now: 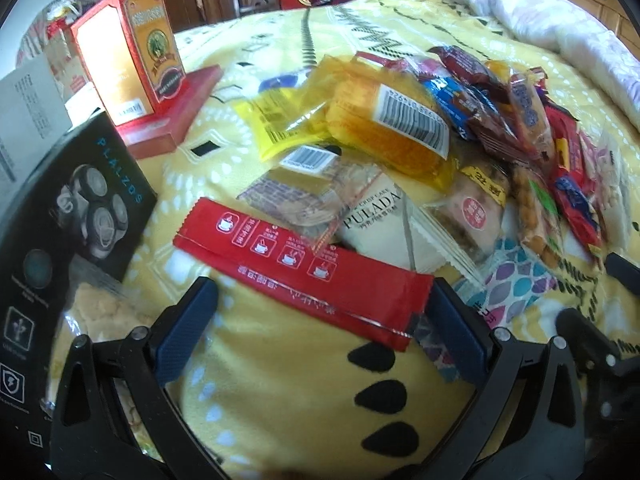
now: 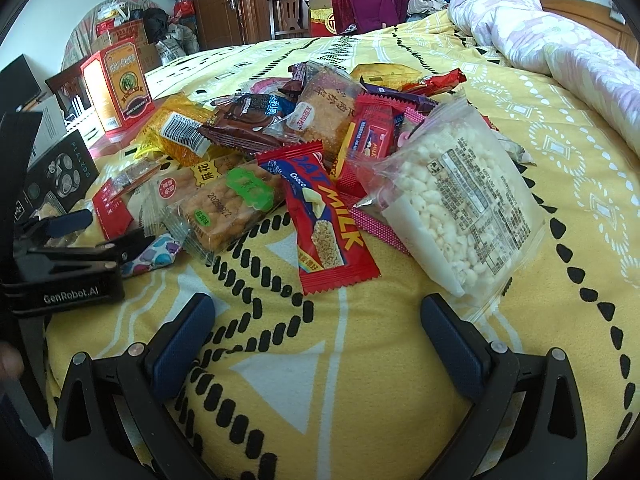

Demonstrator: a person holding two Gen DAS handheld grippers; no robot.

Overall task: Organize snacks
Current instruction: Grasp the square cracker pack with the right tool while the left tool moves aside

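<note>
Left and right wrist views, snack pile on a bed. I hold the left hand-held gripper [image 1: 320,312] low over the yellow bedspread [image 1: 288,392], its blue pads spread wide on either side of a red sachet [image 1: 296,266]. The sachet lies flat at the near edge of the pile, one end just beside the right pad [image 1: 454,332], its far long edge tucked under a PULADA pack [image 1: 376,216] and a clear wafer pack [image 1: 304,196]. The right hand-held gripper [image 2: 316,320] is also spread and holds nothing; it hovers over bare bedspread short of a red oat bar [image 2: 326,220] and a bag of white puffs [image 2: 456,208]. To the left of the pile stand a black box [image 1: 76,208] and a red-and-orange carton [image 1: 132,52], near the bed's left edge.

The step in hand, as I judge it, is picking the sachet. To do it well I would centre the sachet between the pads, since it now sits off toward the right one, and close across its narrow width rather than its length. The film is thin and slippery, so the pads should come down to the cloth before closing. I would draw it toward me to slide it free of the overlapping packs, lest they drag along.
</note>
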